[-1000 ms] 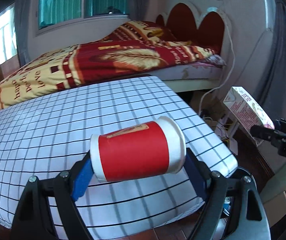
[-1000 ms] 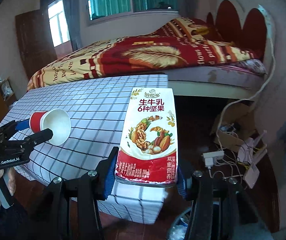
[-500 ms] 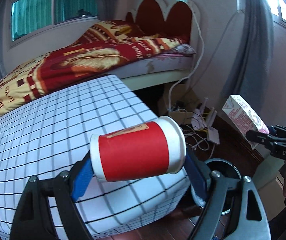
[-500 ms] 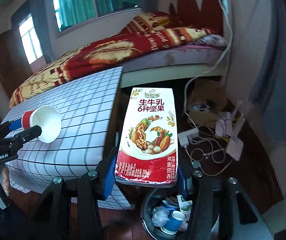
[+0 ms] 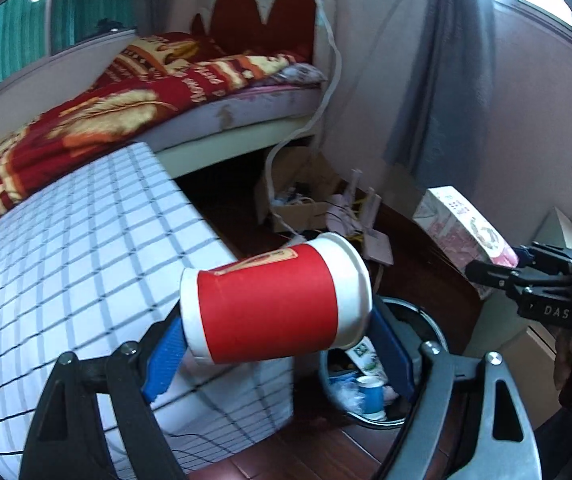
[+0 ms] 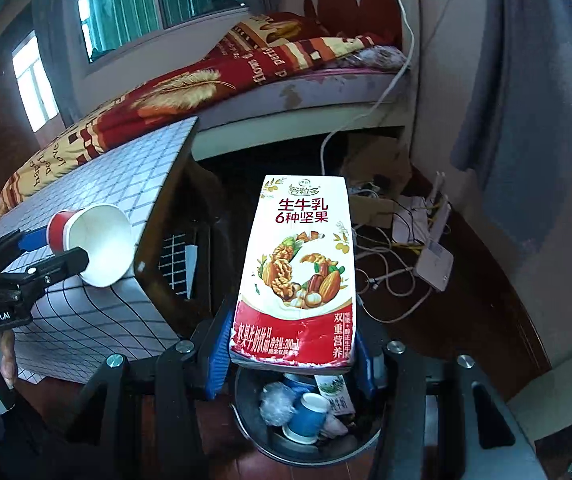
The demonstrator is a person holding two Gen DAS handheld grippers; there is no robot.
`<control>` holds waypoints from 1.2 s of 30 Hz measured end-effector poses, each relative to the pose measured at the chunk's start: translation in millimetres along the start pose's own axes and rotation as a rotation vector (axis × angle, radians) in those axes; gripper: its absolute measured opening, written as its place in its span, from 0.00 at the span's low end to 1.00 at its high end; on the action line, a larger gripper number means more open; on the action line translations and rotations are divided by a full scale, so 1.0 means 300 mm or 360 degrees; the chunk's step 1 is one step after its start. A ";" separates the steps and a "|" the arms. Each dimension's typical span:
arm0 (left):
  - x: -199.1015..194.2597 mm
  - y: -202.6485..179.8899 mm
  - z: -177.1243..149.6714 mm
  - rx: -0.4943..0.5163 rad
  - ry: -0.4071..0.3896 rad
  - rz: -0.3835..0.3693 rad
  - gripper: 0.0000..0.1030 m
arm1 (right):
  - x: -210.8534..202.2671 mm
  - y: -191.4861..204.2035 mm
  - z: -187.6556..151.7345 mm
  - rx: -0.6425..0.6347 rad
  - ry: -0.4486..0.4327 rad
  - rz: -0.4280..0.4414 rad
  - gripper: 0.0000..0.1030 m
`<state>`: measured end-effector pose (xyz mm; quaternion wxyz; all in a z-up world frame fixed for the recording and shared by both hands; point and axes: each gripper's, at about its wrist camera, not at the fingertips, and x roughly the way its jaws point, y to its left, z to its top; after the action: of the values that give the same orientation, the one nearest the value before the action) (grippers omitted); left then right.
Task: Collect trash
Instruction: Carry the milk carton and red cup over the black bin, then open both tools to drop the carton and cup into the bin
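My left gripper (image 5: 277, 344) is shut on a red paper cup (image 5: 273, 300), held sideways with its white mouth to the right, by the table corner. My right gripper (image 6: 292, 354) is shut on a milk carton (image 6: 298, 264) with nuts printed on it, held directly above a round trash bin (image 6: 310, 452) on the floor. The bin holds a blue cup, plastic and a small carton. The bin also shows in the left wrist view (image 5: 426, 320), below and right of the cup. The carton shows there too (image 5: 462, 236), and the cup in the right wrist view (image 6: 93, 244).
A table with a white checked cloth (image 5: 77, 264) stands at left, its corner beside the bin. A bed with a red and yellow quilt (image 6: 221, 80) is behind. Cables, a router (image 6: 434, 256) and a cardboard box (image 5: 298, 200) lie on the floor by the wall.
Both grippers have swung right, off the table and toward the floor. The bin has come into full view under the carton. Both keep their hold.
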<state>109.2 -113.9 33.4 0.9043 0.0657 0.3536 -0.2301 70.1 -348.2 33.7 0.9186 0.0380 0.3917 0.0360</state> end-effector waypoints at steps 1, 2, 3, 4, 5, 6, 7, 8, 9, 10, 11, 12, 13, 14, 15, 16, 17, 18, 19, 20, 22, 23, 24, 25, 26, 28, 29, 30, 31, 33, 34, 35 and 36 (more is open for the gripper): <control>0.004 -0.019 -0.008 0.0009 0.0005 -0.0018 0.82 | 0.000 -0.014 -0.009 0.0002 0.0008 -0.0004 0.51; 0.013 -0.038 -0.014 0.0021 0.0014 -0.0038 0.82 | 0.003 -0.027 -0.023 -0.0003 0.0019 -0.0013 0.51; 0.024 -0.057 -0.021 0.0032 0.0027 -0.0065 0.82 | 0.006 -0.038 -0.033 -0.0007 0.0027 -0.0020 0.51; 0.036 -0.076 -0.029 0.0042 0.0043 -0.0090 0.82 | 0.012 -0.054 -0.047 -0.0010 0.0045 -0.0022 0.51; 0.048 -0.090 -0.037 0.0049 0.0059 -0.0110 0.82 | 0.017 -0.064 -0.058 -0.0011 0.0056 -0.0022 0.51; 0.065 -0.112 -0.050 0.0059 0.0081 -0.0143 0.82 | 0.024 -0.078 -0.072 -0.0013 0.0071 -0.0024 0.51; 0.074 -0.129 -0.060 0.0066 0.0094 -0.0156 0.82 | 0.031 -0.090 -0.086 -0.0015 0.0088 -0.0025 0.51; 0.088 -0.144 -0.071 0.0074 0.0114 -0.0170 0.82 | 0.040 -0.104 -0.102 -0.0013 0.0109 -0.0024 0.51; 0.107 -0.163 -0.086 0.0079 0.0138 -0.0198 0.82 | 0.049 -0.116 -0.119 -0.0017 0.0126 -0.0024 0.51; 0.120 -0.175 -0.096 0.0080 0.0155 -0.0215 0.82 | 0.058 -0.127 -0.139 -0.0027 0.0144 -0.0032 0.51; 0.134 -0.185 -0.105 0.0083 0.0175 -0.0230 0.82 | 0.069 -0.132 -0.154 -0.0037 0.0164 -0.0037 0.51; 0.153 -0.202 -0.119 0.0088 0.0200 -0.0248 0.82 | 0.079 -0.137 -0.169 -0.0044 0.0183 -0.0037 0.51; 0.168 -0.208 -0.124 0.0089 0.0214 -0.0260 0.82 | 0.089 -0.142 -0.185 -0.0052 0.0203 -0.0035 0.51; 0.184 -0.217 -0.129 0.0089 0.0230 -0.0270 0.82 | 0.103 -0.146 -0.204 -0.0072 0.0231 -0.0036 0.51; 0.201 -0.225 -0.137 0.0091 0.0250 -0.0283 0.82 | 0.116 -0.148 -0.218 -0.0090 0.0255 -0.0042 0.51; 0.216 -0.232 -0.148 0.0089 0.0271 -0.0299 0.82 | 0.129 -0.149 -0.230 -0.0105 0.0277 -0.0044 0.51; 0.231 -0.237 -0.155 0.0089 0.0287 -0.0309 0.82 | 0.147 -0.151 -0.246 -0.0132 0.0308 -0.0046 0.51; 0.254 -0.246 -0.167 0.0093 0.0315 -0.0318 0.82 | 0.160 -0.152 -0.258 -0.0156 0.0331 -0.0049 0.51; 0.266 -0.251 -0.173 0.0094 0.0334 -0.0325 0.82 | 0.177 -0.154 -0.272 -0.0181 0.0359 -0.0056 0.51; 0.282 -0.257 -0.182 0.0097 0.0355 -0.0330 0.82 | 0.201 -0.156 -0.287 -0.0197 0.0399 -0.0054 0.51; 0.311 -0.266 -0.197 0.0101 0.0396 -0.0343 0.82 | 0.231 -0.165 -0.312 -0.0219 0.0450 -0.0047 0.51; 0.322 -0.269 -0.203 0.0104 0.0412 -0.0344 0.82 | 0.243 -0.168 -0.319 -0.0226 0.0470 -0.0046 0.51; 0.332 -0.274 -0.212 0.0107 0.0429 -0.0348 0.82 | 0.253 -0.171 -0.325 -0.0229 0.0488 -0.0042 0.51; 0.340 -0.280 -0.220 0.0111 0.0443 -0.0349 0.82 | 0.264 -0.175 -0.332 -0.0235 0.0504 -0.0040 0.51; 0.347 -0.284 -0.226 0.0115 0.0455 -0.0350 0.82 | 0.271 -0.174 -0.335 -0.0241 0.0512 -0.0039 0.51; 0.358 -0.291 -0.236 0.0119 0.0471 -0.0354 0.82 | 0.289 -0.178 -0.343 -0.0245 0.0536 -0.0020 0.51; 0.363 -0.290 -0.240 0.0109 0.0477 -0.0377 0.82 | 0.298 -0.171 -0.343 -0.0254 0.0546 -0.0012 0.52; 0.373 -0.290 -0.244 0.0081 0.0479 -0.0430 0.83 | 0.307 -0.165 -0.343 -0.0274 0.0545 0.0002 0.52; 0.385 -0.283 -0.247 0.0052 0.0463 -0.0452 0.85 | 0.315 -0.160 -0.347 -0.0296 0.0526 0.0007 0.63; 0.410 -0.260 -0.256 -0.0046 0.0471 -0.0417 1.00 | 0.356 -0.168 -0.362 -0.0320 0.0538 -0.0096 1.00; 0.412 -0.245 -0.261 -0.0106 0.0478 -0.0414 1.00 | 0.371 -0.177 -0.369 -0.0321 0.0552 -0.0141 1.00; 0.409 -0.232 -0.264 -0.0142 0.0477 -0.0399 1.00 | 0.383 -0.197 -0.374 -0.0296 0.0560 -0.0181 1.00; 0.399 -0.224 -0.265 -0.0137 0.0464 -0.0359 1.00 | 0.388 -0.211 -0.374 -0.0266 0.0564 -0.0184 1.00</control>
<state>106.6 -195.4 -102.8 0.8140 0.0194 0.4955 -0.3025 71.7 -395.3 -133.3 0.8357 -0.0678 0.5445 0.0217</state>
